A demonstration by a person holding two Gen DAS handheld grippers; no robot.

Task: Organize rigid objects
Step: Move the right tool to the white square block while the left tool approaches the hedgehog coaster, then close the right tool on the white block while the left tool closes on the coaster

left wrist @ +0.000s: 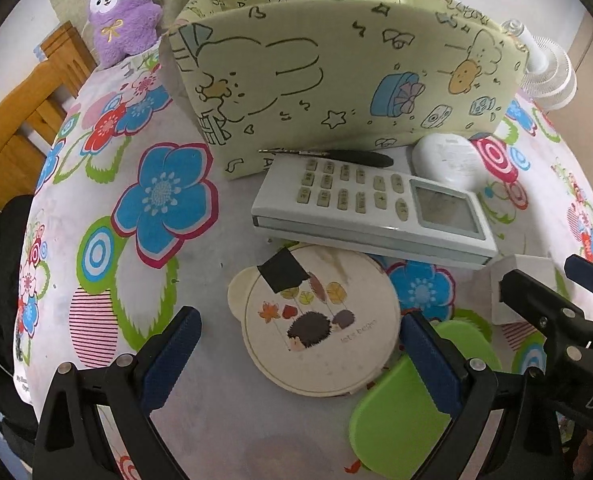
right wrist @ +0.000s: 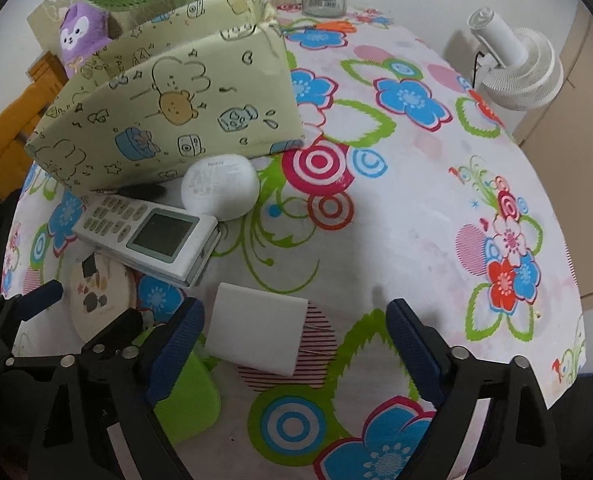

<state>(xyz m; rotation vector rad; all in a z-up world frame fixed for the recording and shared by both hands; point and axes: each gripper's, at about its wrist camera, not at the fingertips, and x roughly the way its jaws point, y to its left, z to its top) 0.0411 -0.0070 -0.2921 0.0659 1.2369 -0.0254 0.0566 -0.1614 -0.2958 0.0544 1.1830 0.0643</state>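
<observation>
Two open grippers, left gripper [left wrist: 298, 354] over round coaster [left wrist: 316, 322], right gripper [right wrist: 296, 350]

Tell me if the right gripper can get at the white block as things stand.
Probably yes: the right gripper stands open with nothing between its fingers, and the white block lies flat just ahead, its top uncovered.

The right gripper [right wrist: 296, 344] hung over the flowered tablecloth [right wrist: 416, 216] with its blue-padded jaws spread, nothing pinched. A white block [right wrist: 256, 330] lay between the fingers, closer to the left one. Beyond the block sat a white remote control [right wrist: 148, 232], touching a white rounded case [right wrist: 220, 186]. Behind the remote stood a pale green fabric box [right wrist: 168, 108]. Left of the block lay a round hedgehog-print disc [right wrist: 100, 292].
</observation>
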